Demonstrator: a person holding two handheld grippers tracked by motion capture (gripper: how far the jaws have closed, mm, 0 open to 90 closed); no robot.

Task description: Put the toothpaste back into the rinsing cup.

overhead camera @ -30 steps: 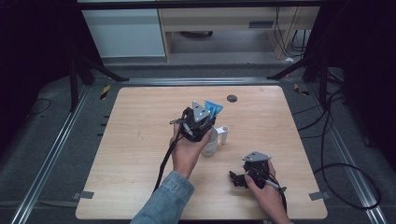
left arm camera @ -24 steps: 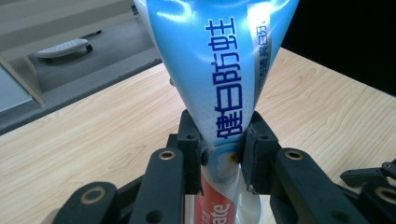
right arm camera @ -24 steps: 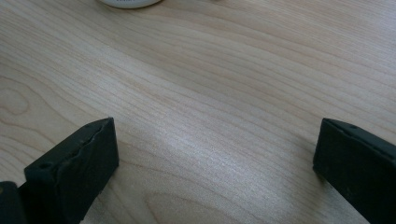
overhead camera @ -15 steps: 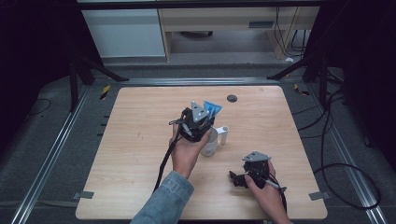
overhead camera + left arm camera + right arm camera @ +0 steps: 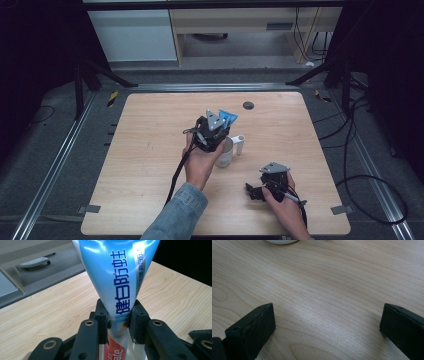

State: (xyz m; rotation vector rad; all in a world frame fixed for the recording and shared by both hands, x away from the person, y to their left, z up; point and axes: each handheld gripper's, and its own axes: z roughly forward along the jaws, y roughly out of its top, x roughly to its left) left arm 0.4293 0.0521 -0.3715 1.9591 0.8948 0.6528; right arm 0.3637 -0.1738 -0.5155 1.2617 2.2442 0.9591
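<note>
Left tongs (image 5: 117, 322) are clamped on a blue toothpaste tube (image 5: 117, 277), held upright above the white cup (image 5: 225, 152) at bench (image 5: 150, 165) centre. The tube looks soft, slick and light; grip near its firmer cap end. At five o'clock, right tongs (image 5: 327, 330) stand apart, empty.

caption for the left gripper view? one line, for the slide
Left gripper shut on a blue toothpaste tube, jaws clamping its narrow lower part, above a light wooden table.

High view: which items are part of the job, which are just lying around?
In the job:
- toothpaste tube, clamped in the left gripper
- white cup under it

Lying about:
- small white piece beside the cup
- dark round spot in the table
- right gripper, open, idle
</note>
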